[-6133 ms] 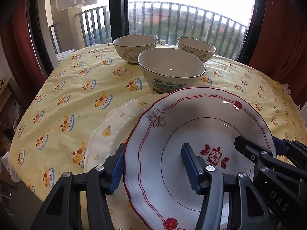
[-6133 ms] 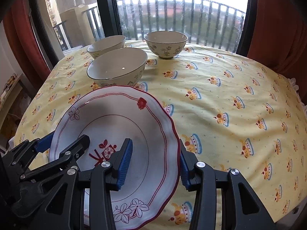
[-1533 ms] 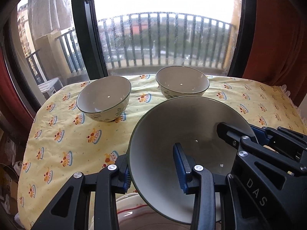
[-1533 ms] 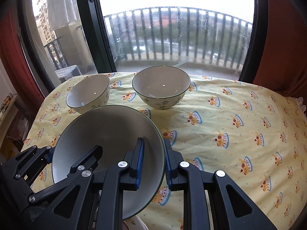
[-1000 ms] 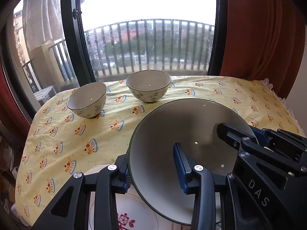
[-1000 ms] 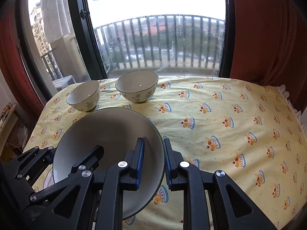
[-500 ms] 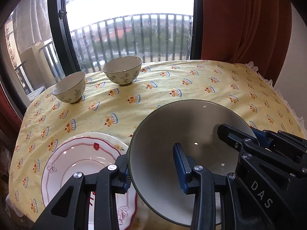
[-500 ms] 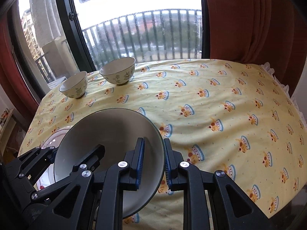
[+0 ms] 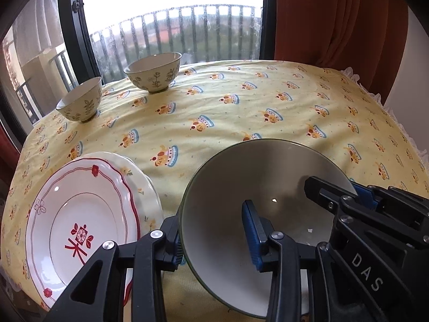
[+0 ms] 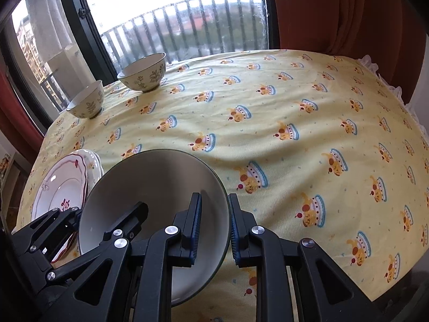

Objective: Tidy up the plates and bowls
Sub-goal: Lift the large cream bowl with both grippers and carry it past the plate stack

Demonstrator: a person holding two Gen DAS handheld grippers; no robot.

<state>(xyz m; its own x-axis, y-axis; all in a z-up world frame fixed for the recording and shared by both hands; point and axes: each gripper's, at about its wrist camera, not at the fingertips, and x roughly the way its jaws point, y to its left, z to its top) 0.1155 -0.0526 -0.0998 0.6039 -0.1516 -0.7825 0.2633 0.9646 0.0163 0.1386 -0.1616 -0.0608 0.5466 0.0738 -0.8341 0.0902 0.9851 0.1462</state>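
The big bowl (image 9: 241, 187) hides its own underside, so whether it touches the tablecloth (image 9: 241, 112) is unclear. Its near rim runs behind the left gripper (image 9: 214, 233). The lower plate (image 9: 144, 187) mostly sits covered, perhaps patterned.

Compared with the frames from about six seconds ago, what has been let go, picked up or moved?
The red-rimmed white plate was let go onto the cream plate. Both grippers, left and right, now grip the large green-rimmed bowl, carried right of the plates. The two small floral bowls stayed put.
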